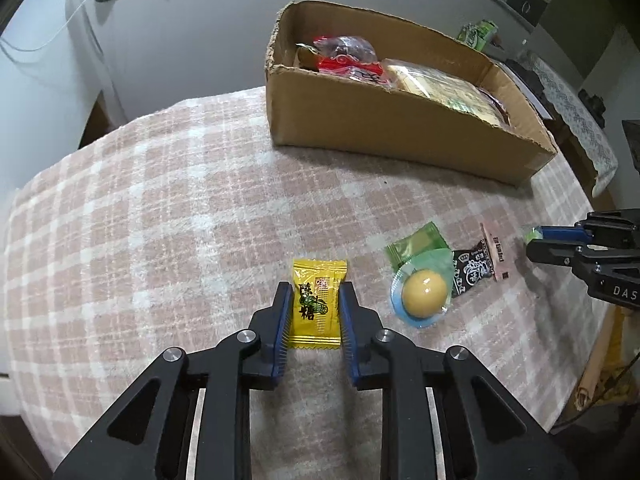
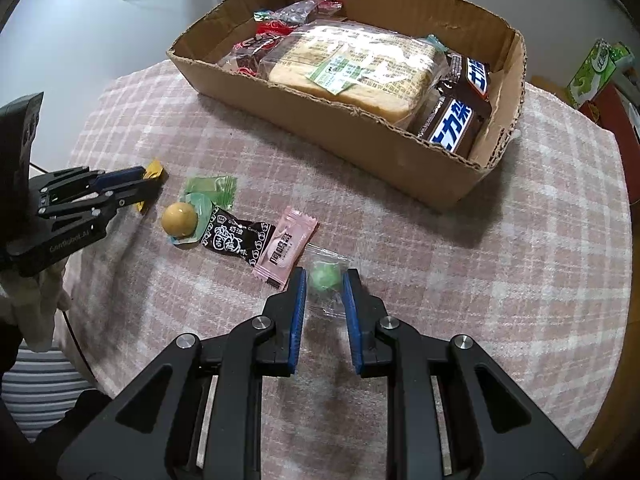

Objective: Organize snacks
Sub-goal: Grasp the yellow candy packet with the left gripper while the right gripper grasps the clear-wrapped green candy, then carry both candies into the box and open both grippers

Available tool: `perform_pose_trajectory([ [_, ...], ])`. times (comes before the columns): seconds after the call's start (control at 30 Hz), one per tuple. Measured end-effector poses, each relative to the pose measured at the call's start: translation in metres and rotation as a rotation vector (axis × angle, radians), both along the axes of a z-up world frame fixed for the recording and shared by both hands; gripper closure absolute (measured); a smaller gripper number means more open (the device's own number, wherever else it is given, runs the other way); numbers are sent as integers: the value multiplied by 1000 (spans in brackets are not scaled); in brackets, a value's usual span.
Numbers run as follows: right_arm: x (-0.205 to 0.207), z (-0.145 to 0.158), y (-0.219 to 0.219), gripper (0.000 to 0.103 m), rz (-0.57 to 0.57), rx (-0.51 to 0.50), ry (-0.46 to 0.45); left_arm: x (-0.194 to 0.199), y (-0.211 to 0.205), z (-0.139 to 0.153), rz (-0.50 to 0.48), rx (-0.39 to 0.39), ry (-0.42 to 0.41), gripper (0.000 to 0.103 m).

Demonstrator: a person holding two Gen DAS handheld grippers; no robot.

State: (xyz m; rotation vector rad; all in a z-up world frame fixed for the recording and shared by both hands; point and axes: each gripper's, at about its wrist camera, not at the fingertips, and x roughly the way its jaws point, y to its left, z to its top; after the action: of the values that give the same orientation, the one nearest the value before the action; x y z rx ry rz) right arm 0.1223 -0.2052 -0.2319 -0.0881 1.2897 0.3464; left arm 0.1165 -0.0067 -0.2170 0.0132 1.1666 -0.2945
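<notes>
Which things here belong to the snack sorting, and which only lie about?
For the job: yellow candy in left tool; green candy in right tool; jelly cup; black candy; pink candy; cardboard box.

Lying about: green carton; checked cloth.

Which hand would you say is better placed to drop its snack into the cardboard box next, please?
Probably the right: its gripper is shut on the green candy, nearer the cardboard box; the left gripper grips the yellow candy farther away.

"DAS" on right gripper; "CanRobot.AI" on left gripper.
</notes>
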Motion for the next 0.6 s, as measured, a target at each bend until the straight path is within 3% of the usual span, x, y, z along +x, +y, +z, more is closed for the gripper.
perform_pose_trajectory([
  [0.37,-1,24,-6,83,-8,36,-36,-6,12,27,19,-44,-58,82],
  [0.6,7,55,-16,83,-22,57,-91,8,2,56,1,-65,-116,82],
])
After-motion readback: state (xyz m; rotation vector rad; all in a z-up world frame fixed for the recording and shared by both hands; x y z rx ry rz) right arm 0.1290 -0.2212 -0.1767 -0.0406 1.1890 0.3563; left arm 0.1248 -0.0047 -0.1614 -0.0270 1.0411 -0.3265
